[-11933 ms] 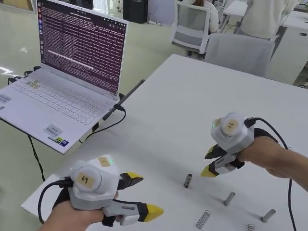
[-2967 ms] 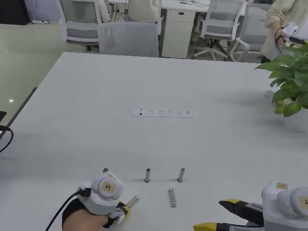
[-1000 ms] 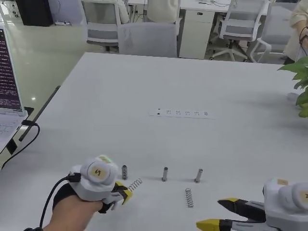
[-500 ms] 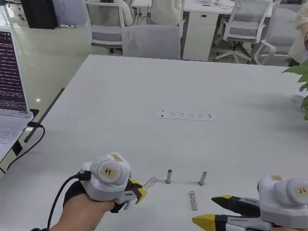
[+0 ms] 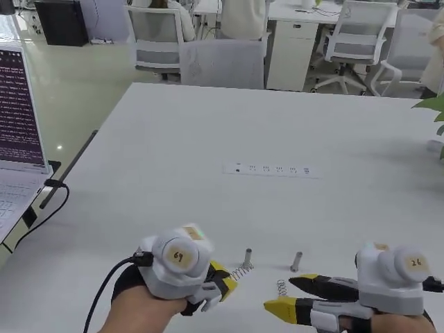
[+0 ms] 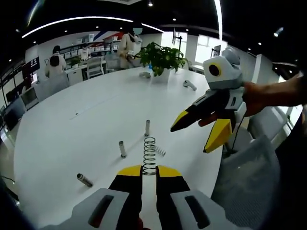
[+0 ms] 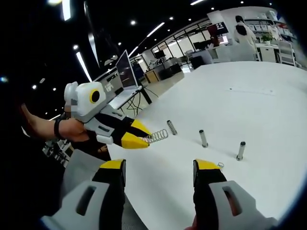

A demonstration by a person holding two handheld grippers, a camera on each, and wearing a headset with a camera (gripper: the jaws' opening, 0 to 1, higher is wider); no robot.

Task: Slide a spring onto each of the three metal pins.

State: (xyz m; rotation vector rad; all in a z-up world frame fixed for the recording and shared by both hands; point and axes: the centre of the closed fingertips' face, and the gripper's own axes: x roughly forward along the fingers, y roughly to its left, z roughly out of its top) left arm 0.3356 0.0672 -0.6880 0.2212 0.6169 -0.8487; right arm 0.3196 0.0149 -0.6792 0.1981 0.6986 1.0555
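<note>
Left claw (image 6: 149, 171): shut down on one end of a spring (image 6: 149, 154), pinched between the yellow tips. The spring sticks straight out ahead, off the bench (image 6: 72, 129). In the head view this claw (image 5: 223, 283) sits low and left of centre. The spring (image 5: 241, 269) angles up and to the right, its free end just beside the middle pin (image 5: 248, 255). Cannot tell whether they touch.

Right claw (image 7: 159, 166): jaws spread wide, nothing between them. In the head view it hangs at the lower right (image 5: 283, 295), tips pointing left toward the left claw (image 7: 132, 136).

Pins stand in a row on the bench. The sprung pin (image 7: 171, 127) already wears a coil. The middle pin (image 7: 203, 138) and the end pin (image 7: 241, 150) are bare.

A loose spring (image 7: 220, 165) lies on the bench just beside one right claw tip. In the head view it (image 5: 281, 286) sits in front of the two bare pins.

Elsewhere: a power strip (image 5: 272, 170) set in mid-bench, a laptop (image 5: 17, 132) off the left edge, and a plant (image 6: 163, 57) at the far end.
</note>
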